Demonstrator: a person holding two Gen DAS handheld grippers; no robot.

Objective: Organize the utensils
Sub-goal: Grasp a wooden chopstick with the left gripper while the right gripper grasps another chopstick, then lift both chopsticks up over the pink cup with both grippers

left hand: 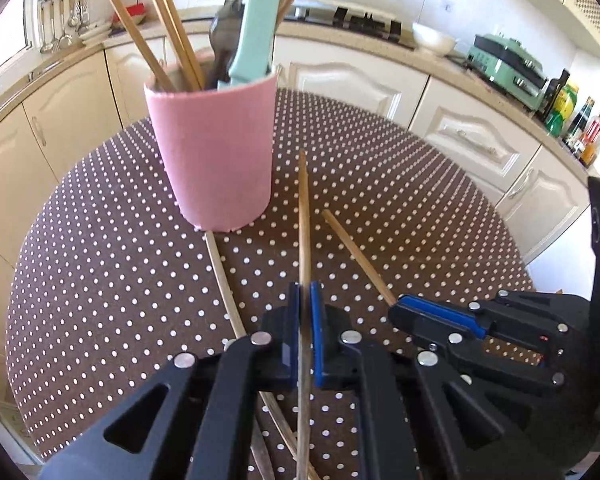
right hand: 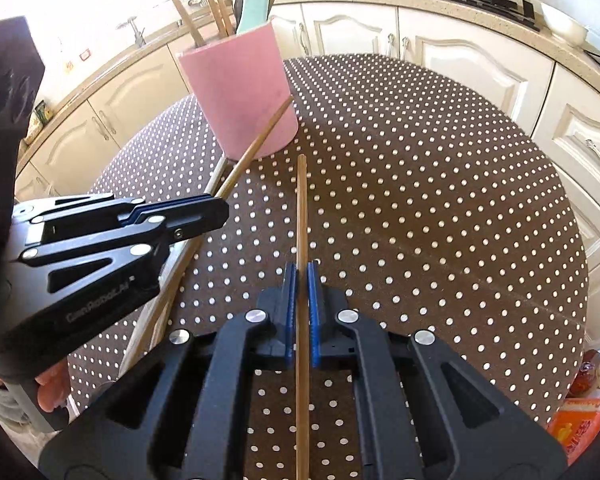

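Table (left hand: 100, 280): wearing brown polka-dot cloth.
Holder (left hand: 216, 160): pink, standing far-left, bristling with chopsticks.
Left gripper (left hand: 305, 300): clenching slim wooden chopstick (left hand: 304, 208).
Right gripper (right hand: 302, 276): clenching another chopstick (right hand: 301, 208).

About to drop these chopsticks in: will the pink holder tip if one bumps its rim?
Possibly. The pink holder is tall, narrower at its base, with long utensils leaning out, so likely top-heavy. The dotted tablecloth may let it slide.

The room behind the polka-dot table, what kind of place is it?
Most likely a home kitchen: cream cabinets under a worktop, a gas hob set into it, ladles hanging on a wall rail, and sauce bottles by a green countertop appliance.
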